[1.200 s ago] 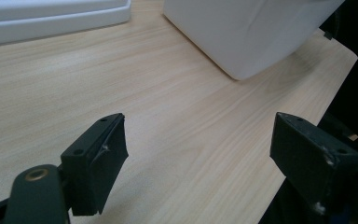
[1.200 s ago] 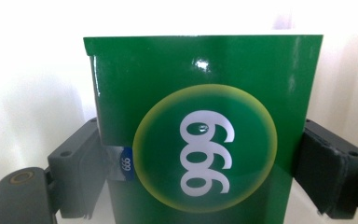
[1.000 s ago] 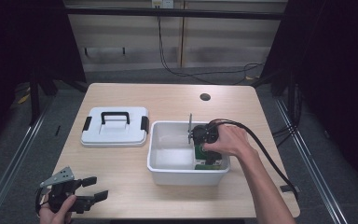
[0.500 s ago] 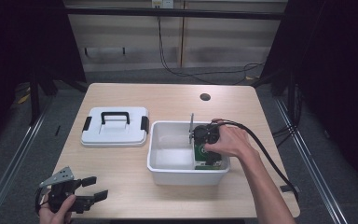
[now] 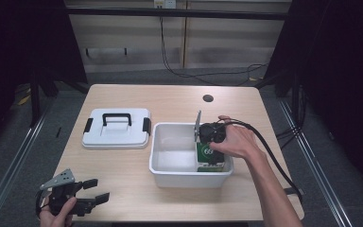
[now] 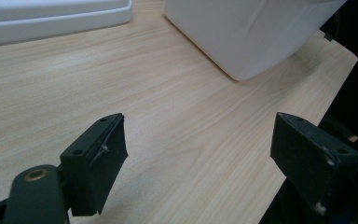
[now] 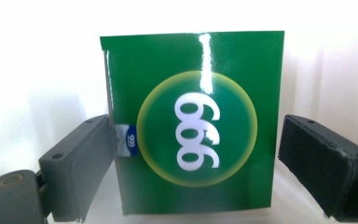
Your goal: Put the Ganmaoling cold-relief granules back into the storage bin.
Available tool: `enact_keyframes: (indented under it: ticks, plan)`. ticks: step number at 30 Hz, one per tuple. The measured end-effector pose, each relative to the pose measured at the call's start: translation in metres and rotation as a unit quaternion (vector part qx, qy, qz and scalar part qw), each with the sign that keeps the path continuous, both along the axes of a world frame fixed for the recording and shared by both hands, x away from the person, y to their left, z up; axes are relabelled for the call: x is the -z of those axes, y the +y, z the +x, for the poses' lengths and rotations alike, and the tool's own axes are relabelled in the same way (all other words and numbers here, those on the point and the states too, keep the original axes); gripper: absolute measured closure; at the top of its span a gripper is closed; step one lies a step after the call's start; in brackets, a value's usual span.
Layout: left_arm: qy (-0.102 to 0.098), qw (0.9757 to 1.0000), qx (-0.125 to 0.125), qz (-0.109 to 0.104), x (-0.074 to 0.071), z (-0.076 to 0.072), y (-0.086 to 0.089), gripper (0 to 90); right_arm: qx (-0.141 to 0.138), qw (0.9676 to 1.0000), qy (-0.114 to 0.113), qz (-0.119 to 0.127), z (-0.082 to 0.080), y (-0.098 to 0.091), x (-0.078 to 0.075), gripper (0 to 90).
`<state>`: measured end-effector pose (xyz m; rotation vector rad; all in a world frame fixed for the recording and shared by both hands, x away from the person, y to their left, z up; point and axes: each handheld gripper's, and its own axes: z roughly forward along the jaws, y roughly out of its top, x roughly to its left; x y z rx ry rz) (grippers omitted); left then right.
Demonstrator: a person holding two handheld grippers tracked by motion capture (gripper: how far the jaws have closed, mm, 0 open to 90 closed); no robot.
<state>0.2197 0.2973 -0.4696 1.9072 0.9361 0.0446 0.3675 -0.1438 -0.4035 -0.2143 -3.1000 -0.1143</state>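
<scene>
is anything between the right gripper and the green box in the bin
Nothing visible. The right gripper has its jaws open either side of the green box, which sits in the white bin; the left one looks to touch it.

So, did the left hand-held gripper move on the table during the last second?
No. The left hand-held gripper stays at the near left corner of the table, equally far from the white lid, jaws open over bare wood.
</scene>
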Motion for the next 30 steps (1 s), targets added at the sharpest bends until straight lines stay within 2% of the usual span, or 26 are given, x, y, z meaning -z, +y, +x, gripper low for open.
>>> enact_keyframes:
  ticks: [2,3,11,15,16,18,20,24,26,27,30]
  plan:
    - [-0.001,1.0000,0.002,0.001,0.000,0.000,0.000,18.3,-0.005,1.0000,-0.003,0.007,0.000,-0.001,-0.002,10.0]
    - [0.000,1.0000,0.001,0.001,0.000,0.000,0.000,18.3,0.004,0.9999,-0.005,0.009,-0.001,-0.002,-0.004,10.0]
    - [-0.001,1.0000,0.001,0.001,0.000,0.000,0.000,18.3,0.011,0.9993,-0.014,0.034,-0.005,-0.009,-0.017,10.0]
    - [0.000,1.0000,0.002,0.001,0.000,0.000,0.000,18.3,0.010,0.9981,-0.023,0.056,-0.007,-0.013,-0.024,10.1]
    - [0.000,1.0000,0.002,0.001,0.000,0.000,0.000,18.3,0.017,0.9978,-0.023,0.060,-0.009,-0.015,-0.027,10.1]
    - [0.000,1.0000,0.001,0.001,0.000,0.000,0.000,18.3,0.019,0.9958,-0.030,0.085,-0.011,-0.020,-0.034,11.9]
    - [0.000,1.0000,0.001,0.001,0.000,0.000,0.000,18.3,0.024,0.9952,-0.031,0.090,-0.012,-0.022,-0.036,12.1]
    - [-0.001,1.0000,0.000,0.004,0.000,0.000,-0.001,18.3,0.026,0.9914,-0.041,0.121,-0.014,-0.030,-0.044,12.1]
    - [0.001,1.0000,0.000,0.003,0.000,0.000,-0.001,18.3,0.032,0.9901,-0.047,0.128,-0.017,-0.034,-0.047,12.0]
    - [0.001,1.0000,0.000,0.003,0.000,0.000,-0.001,18.3,0.035,0.9885,-0.057,0.136,-0.017,-0.037,-0.048,11.6]
    - [-0.001,1.0000,-0.002,0.004,0.000,0.000,-0.001,18.3,0.046,0.9849,-0.061,0.156,-0.021,-0.043,-0.049,11.2]
